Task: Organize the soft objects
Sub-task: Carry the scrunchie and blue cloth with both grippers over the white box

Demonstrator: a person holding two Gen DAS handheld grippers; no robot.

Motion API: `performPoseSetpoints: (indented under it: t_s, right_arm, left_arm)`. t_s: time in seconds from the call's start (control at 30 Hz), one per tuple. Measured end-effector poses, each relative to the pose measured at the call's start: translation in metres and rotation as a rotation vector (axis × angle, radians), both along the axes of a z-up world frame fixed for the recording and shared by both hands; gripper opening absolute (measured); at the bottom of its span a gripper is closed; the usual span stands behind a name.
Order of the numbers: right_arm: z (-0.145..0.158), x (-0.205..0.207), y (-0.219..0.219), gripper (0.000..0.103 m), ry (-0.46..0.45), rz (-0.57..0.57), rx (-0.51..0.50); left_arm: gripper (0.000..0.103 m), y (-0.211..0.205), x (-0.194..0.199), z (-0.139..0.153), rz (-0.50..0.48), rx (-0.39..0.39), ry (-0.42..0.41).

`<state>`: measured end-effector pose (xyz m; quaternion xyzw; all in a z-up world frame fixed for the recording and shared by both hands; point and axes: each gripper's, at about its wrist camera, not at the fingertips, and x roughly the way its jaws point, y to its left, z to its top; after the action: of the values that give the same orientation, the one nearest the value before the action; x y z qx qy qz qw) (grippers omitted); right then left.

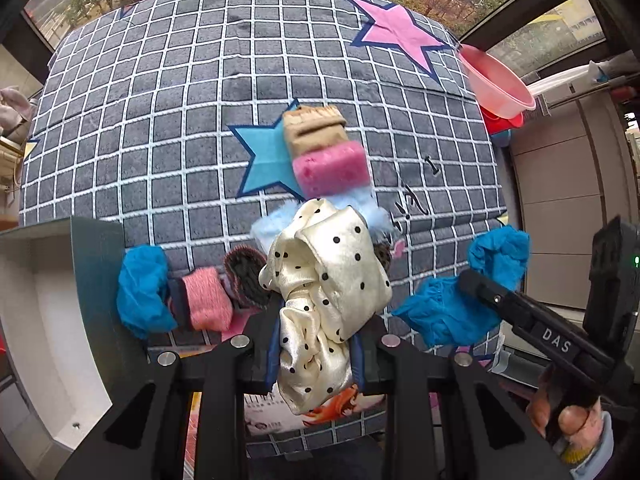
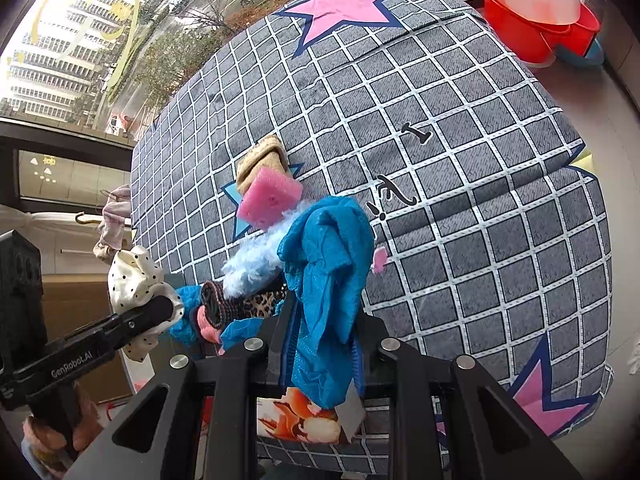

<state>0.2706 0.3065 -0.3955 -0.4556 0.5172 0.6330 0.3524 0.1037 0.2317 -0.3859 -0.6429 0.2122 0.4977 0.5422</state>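
Above the bed (image 1: 160, 80), the left gripper (image 1: 316, 344) clamps the dotted cloth (image 1: 320, 280) and the right gripper (image 2: 320, 344) the blue cloth (image 2: 324, 280); 3 items (image 1: 324, 152) lie aligned, others remain unsorted.

Your left gripper (image 1: 316, 344) is holding the dotted cloth (image 1: 324, 280) above the near edge of the bed (image 1: 160, 100), and your right gripper (image 2: 324, 344) is holding a mesh cloth (image 2: 324, 280) up just to its right. Between and below them a heap of soft things is lying on the bed: a fluffy piece (image 2: 252, 260) nearest you, a sponge (image 1: 330, 168) behind it, and a folded sock (image 1: 314, 128) touching the sponge's far side. A box (image 1: 44, 300) is standing at your left, off the bed. Stacked basins (image 2: 536, 12) are sitting beyond the bed's far right corner.
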Motion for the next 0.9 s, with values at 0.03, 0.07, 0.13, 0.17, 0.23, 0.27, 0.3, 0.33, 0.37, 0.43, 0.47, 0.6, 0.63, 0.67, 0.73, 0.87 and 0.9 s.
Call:
performPoseSetpoints:
  t_s: [0.03, 0.07, 0.13, 0.17, 0.23, 0.27, 0.3, 0.33, 0.37, 0.43, 0.47, 0.6, 0.63, 0.67, 0.73, 0.87, 0.9]
  right_arm:
    - [0.001, 0.001, -0.001, 0.024, 0.000, 0.008, -0.002]
    - [0.000, 0.000, -0.001, 0.024, -0.001, 0.013, -0.002]
    - [0.001, 0.002, -0.003, 0.024, 0.002, 0.036, -0.005]
    - [0.002, 0.002, -0.004, 0.024, 0.004, 0.041, -0.005]
    - [0.004, 0.003, -0.008, 0.024, 0.002, 0.059, -0.005]
    - [0.004, 0.004, -0.009, 0.024, 0.000, 0.066, -0.005]
    - [0.005, 0.004, -0.011, 0.024, -0.003, 0.074, -0.004]
    - [0.006, 0.005, -0.013, 0.024, -0.008, 0.079, -0.002]
    - [0.006, 0.006, -0.016, 0.024, -0.014, 0.081, 0.000]
    - [0.008, 0.007, -0.024, 0.024, -0.020, 0.082, -0.001]
    - [0.008, 0.008, -0.028, 0.024, -0.021, 0.083, -0.002]
    - [0.008, 0.009, -0.056, 0.024, -0.038, 0.083, -0.004]
    - [0.008, 0.010, -0.065, 0.024, -0.049, 0.080, -0.004]
    - [0.007, 0.010, -0.073, 0.024, -0.055, 0.077, -0.007]
    - [0.006, 0.008, -0.092, 0.024, -0.070, 0.080, -0.017]
    - [0.006, 0.001, -0.129, 0.024, -0.096, 0.099, -0.023]
    - [0.007, -0.003, -0.141, 0.024, -0.096, 0.105, -0.026]
  left_arm:
    - [0.030, -0.015, 0.005, 0.016, 0.002, 0.002, -0.007]
    - [0.030, -0.027, 0.007, 0.027, 0.005, 0.001, -0.008]
    - [0.030, -0.039, 0.016, 0.034, 0.010, -0.003, -0.017]
    - [0.030, -0.047, 0.020, 0.038, 0.010, -0.005, -0.016]
    - [0.030, -0.060, 0.028, 0.049, 0.004, -0.010, -0.005]
    - [0.030, -0.066, 0.030, 0.057, -0.001, -0.014, 0.001]
    - [0.030, -0.072, 0.031, 0.066, -0.010, -0.018, 0.009]
    - [0.030, -0.077, 0.036, 0.068, -0.025, -0.014, 0.007]
    - [0.030, -0.083, 0.040, 0.069, -0.041, -0.013, 0.009]
    - [0.030, -0.094, 0.048, 0.073, -0.089, -0.004, 0.009]
    - [0.030, -0.101, 0.051, 0.076, -0.119, 0.000, 0.012]
    - [0.031, -0.131, 0.062, 0.075, -0.224, 0.016, 0.008]
    - [0.031, -0.139, 0.064, 0.073, -0.251, 0.024, 0.005]
    - [0.031, -0.148, 0.064, 0.070, -0.272, 0.029, 0.009]
    - [0.031, -0.165, 0.061, 0.067, -0.300, 0.037, 0.022]
    - [0.031, -0.196, 0.045, 0.065, -0.343, 0.071, 0.022]
    - [0.031, -0.206, 0.040, 0.065, -0.352, 0.082, 0.028]
